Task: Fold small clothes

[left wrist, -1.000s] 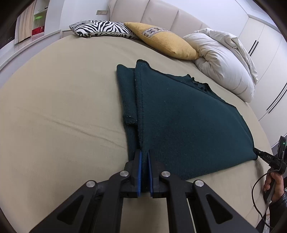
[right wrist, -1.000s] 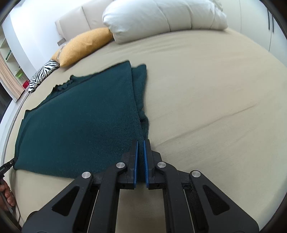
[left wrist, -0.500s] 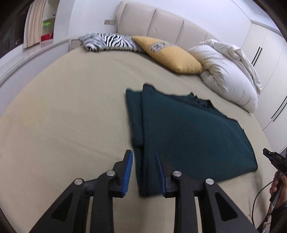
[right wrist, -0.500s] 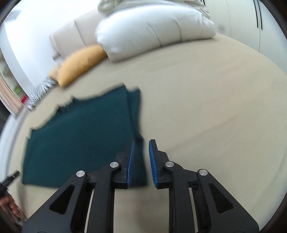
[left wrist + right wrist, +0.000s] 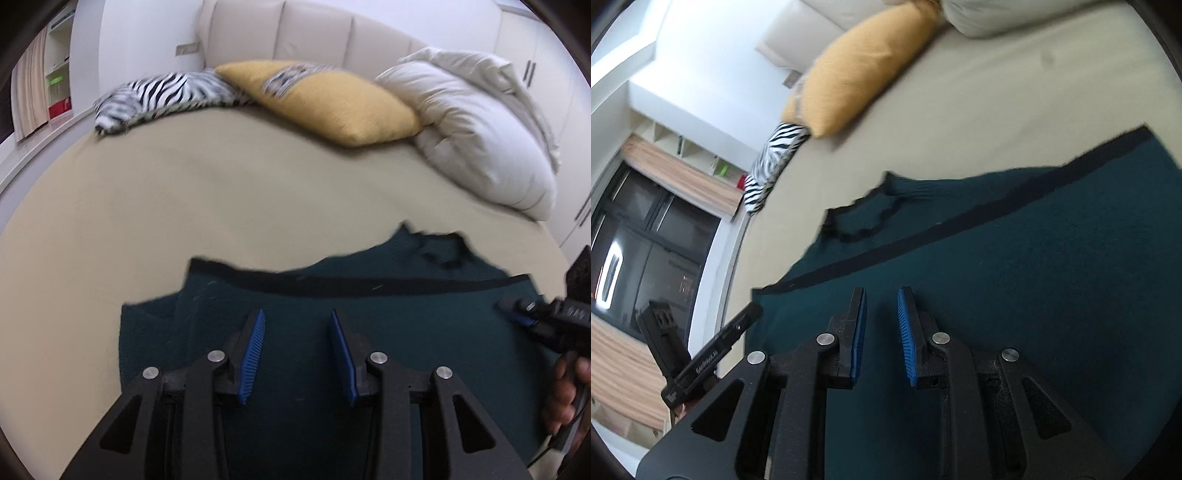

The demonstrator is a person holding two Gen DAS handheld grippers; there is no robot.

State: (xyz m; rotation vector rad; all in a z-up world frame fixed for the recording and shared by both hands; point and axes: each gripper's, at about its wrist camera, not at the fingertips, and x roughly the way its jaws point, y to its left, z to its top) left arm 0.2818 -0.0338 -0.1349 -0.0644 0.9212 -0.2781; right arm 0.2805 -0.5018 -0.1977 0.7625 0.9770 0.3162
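Note:
A dark green knit garment (image 5: 388, 317) lies folded over on itself on the beige bed (image 5: 184, 192). Its neck opening shows at the far edge. It also fills the right wrist view (image 5: 1052, 277). My left gripper (image 5: 297, 325) is open and empty above the garment's near part. My right gripper (image 5: 881, 299) is open and empty above the garment too. The right gripper's tip shows at the right of the left wrist view (image 5: 524, 310). The left gripper's body shows at the lower left of the right wrist view (image 5: 713, 350).
A zebra pillow (image 5: 166, 96), a yellow pillow (image 5: 325, 99) and a white duvet (image 5: 480, 129) lie at the headboard. A window with a blind (image 5: 635, 236) stands beyond the bed's left edge. Wardrobe doors (image 5: 532, 74) stand to the right.
Both grippers opened and let go of the garment's side folds. Both then turned and moved over the garment, which now lies folded with its hem edge across the middle.

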